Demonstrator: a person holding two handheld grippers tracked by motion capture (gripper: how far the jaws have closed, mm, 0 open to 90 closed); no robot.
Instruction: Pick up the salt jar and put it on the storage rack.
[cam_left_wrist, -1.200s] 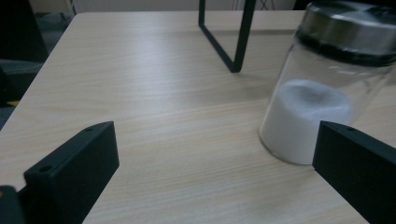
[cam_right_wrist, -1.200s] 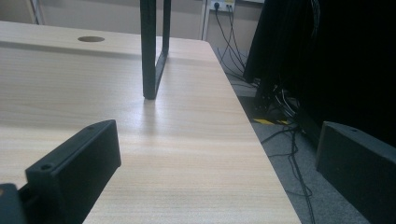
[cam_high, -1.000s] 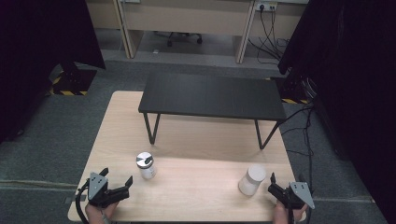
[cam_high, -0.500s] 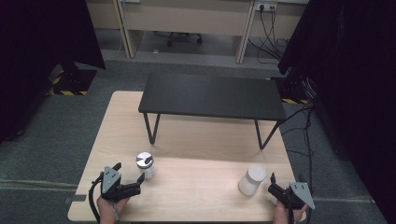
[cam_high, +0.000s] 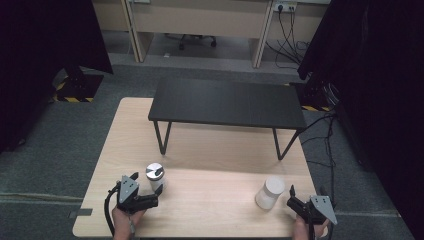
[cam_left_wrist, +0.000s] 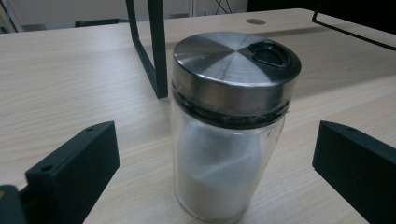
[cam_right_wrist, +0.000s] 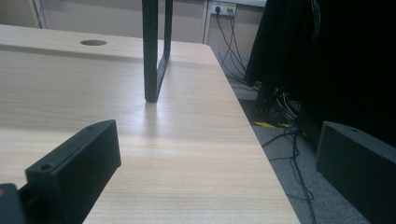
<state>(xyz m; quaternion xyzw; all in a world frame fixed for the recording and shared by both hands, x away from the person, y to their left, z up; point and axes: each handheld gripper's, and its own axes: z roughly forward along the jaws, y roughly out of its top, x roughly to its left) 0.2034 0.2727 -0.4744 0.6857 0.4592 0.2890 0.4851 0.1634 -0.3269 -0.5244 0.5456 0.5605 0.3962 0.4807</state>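
Observation:
A glass jar with a steel lid and white powder stands on the wooden table at the front left. My left gripper is right beside it, open. In the left gripper view the jar stands upright between the two jaws of the left gripper, touching neither. A white cylinder stands at the front right. My right gripper sits just right of it, open. The right gripper view has the right gripper over bare table, with nothing between its jaws.
A low black shelf on thin metal legs stands across the far half of the table; one leg rises ahead of the right gripper. The table's right edge is close, with cables on the floor beyond.
My left gripper has moved right and forward up to the jar, so the jar now stands between its jaws. The right gripper has stayed put.

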